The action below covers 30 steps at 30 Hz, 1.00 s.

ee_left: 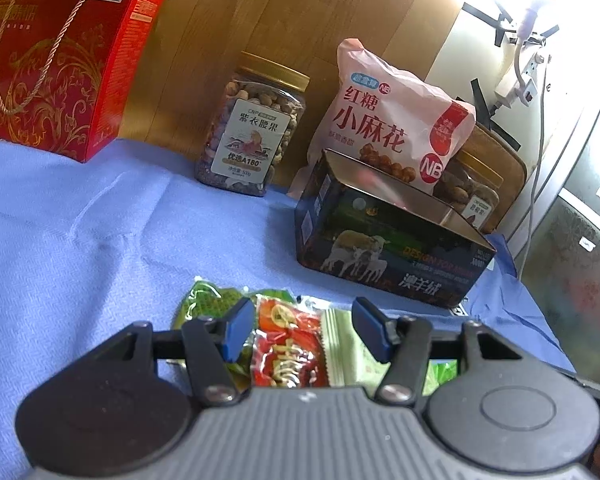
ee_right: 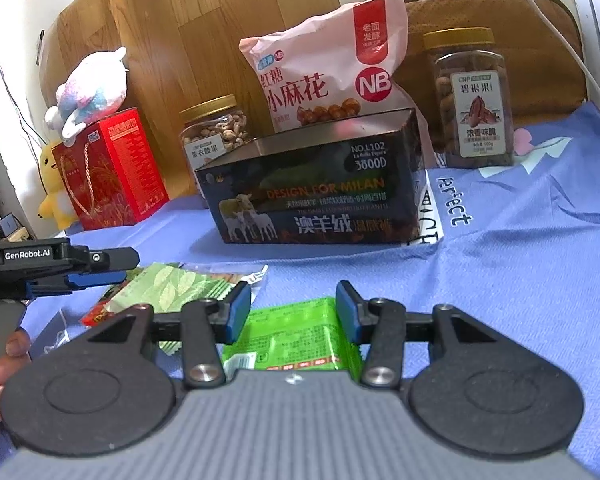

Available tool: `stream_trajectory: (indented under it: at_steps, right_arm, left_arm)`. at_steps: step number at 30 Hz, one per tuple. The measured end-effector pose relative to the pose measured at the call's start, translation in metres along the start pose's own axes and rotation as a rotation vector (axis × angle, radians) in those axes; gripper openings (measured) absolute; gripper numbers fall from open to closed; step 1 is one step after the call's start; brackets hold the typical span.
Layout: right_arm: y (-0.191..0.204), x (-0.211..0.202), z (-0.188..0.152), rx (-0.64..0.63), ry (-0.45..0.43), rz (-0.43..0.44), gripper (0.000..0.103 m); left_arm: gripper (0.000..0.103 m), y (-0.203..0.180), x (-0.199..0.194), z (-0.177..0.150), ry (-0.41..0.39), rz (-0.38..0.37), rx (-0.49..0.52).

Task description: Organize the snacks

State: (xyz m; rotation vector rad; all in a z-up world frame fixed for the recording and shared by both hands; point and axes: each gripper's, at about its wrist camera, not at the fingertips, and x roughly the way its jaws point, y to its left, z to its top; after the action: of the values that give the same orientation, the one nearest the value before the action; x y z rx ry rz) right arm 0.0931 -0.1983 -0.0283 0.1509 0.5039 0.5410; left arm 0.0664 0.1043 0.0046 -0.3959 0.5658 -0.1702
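Blue cloth (ee_right: 520,248) spread under dark box (ee_right: 320,200), frame centre | left gripper (ee_left: 304,330) held apart over red packet (ee_left: 288,352) | right gripper (ee_right: 290,316) held apart around green packet (ee_right: 296,340), lower centre

Dark box (ee_right: 316,188) reads "DESIGN FOR MILAN"; left gripper (ee_right: 96,276) "GenRobot.AI".

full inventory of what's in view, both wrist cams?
Open box: 1, dark, printed sheep, mid-cloth.
Snack bag: 1, pink, upright behind the box.
Nut jars: 2, clear with gold lids; one left of the bag, one right.
Gift box: 1, red, rope handle, far left.
Plush toys: white one on the gift box, yellow one beside it.
Small packets: red, pale leaf-print, bright green, near edge.
Cloth: 1, blue, under everything.
Left tool: open over the red packet.
Right tool: open around the green packet.
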Motion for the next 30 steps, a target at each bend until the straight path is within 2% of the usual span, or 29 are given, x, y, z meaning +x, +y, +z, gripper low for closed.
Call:
stream_trajectory:
  at_steps: [30]
  right_arm:
    - [0.0009,0.0001,0.0001,-0.011,-0.001,0.006,0.050]
  left_arm:
    - [0.057,-0.0019,0.0020,-0.0033,0.005,-0.011,0.012]
